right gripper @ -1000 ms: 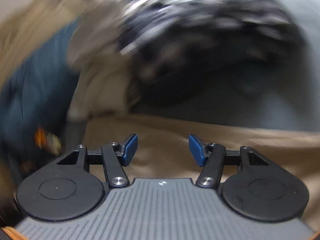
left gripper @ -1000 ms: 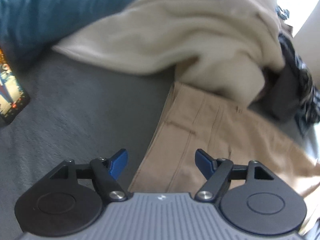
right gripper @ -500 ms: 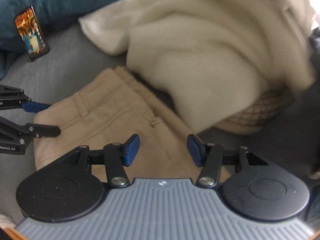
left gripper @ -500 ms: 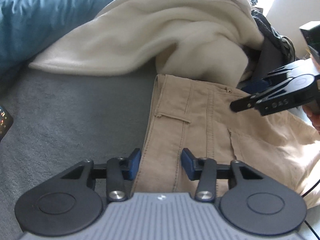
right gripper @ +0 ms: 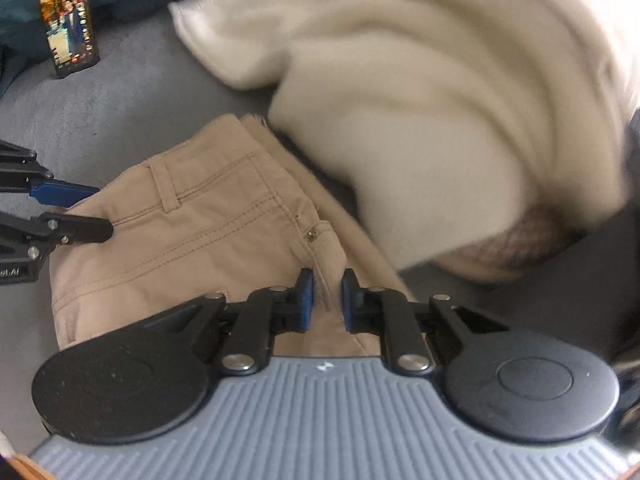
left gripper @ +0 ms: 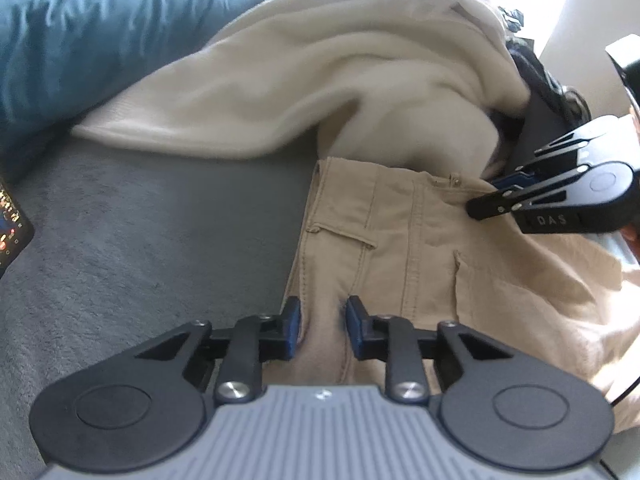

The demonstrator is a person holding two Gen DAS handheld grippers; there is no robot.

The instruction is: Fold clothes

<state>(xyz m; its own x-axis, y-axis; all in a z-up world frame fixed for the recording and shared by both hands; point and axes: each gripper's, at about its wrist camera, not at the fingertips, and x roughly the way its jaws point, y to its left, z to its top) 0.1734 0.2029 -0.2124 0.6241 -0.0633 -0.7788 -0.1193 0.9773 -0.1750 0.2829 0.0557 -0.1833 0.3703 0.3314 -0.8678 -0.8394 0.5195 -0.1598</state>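
Note:
Tan trousers lie flat on a grey bed cover, waistband toward a cream garment. My left gripper sits at the trousers' near left edge, its jaws closing with a raised fold of tan cloth pinched between the blue pads. In the right wrist view my right gripper is at the waistband of the trousers near the button, jaws closing on the seam there. Each gripper shows in the other's view: the right gripper at the waist's far corner, the left gripper at the left edge.
A blue duvet lies at the back left. A phone with a lit screen rests on the grey cover. Dark clothes are piled behind the cream garment, and a checked cloth pokes out under it.
The right gripper swung in from the dark patterned clothes to the trousers' waistband. Both pairs of jaws narrowed onto tan cloth. The left gripper stayed about where it was.

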